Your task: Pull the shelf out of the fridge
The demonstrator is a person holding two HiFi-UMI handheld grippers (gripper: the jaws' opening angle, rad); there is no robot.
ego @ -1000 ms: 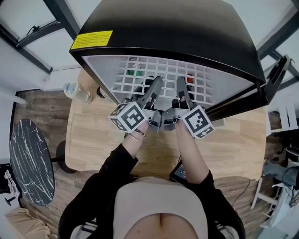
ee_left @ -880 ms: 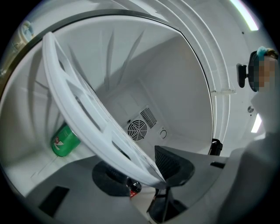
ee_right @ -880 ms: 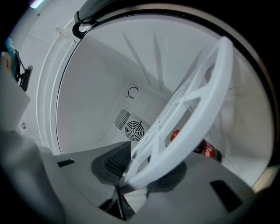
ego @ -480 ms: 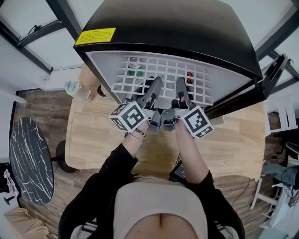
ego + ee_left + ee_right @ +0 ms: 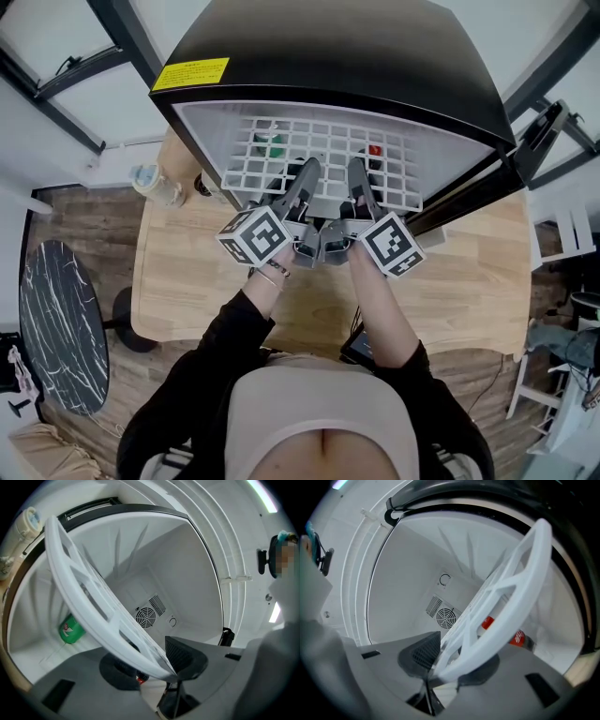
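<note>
Currently the white plastic lattice shelf (image 5: pixel 319 155) sits across the pale inside of the black compact fridge (image 5: pixel 328 56), which stands on the light wooden bench (image 5: pixel 187 272) with its opening turned toward the person. The shelf's front rim lies at the mouth of the fridge, and both tools have hold of it side by side near its middle. The left gripper (image 5: pixel 302 180) reaches in from the person's left; in the left gripper view the rim runs slantwise between its dark ribbed pads (image 5: pixel 180 654), and the jaws are closing on it, partly apart with the rim pressed between them. The right gripper (image 5: pixel 359 178) sits just beside it; in the right gripper view its jaws stand at a narrower gap, clamped on the same rim, with the lattice bars stretching up and away from them. Below the shelf, on the fridge floor, a green can (image 5: pixel 71 629) stands toward the left and a red can (image 5: pixel 374 150) toward the right, both seen through the lattice openings from the head view. A round fan grille (image 5: pixel 145 617) is set in the back wall of the fridge. A yellow rectangular label (image 5: pixel 190 73) is stuck on the black top near its left front corner.
</note>
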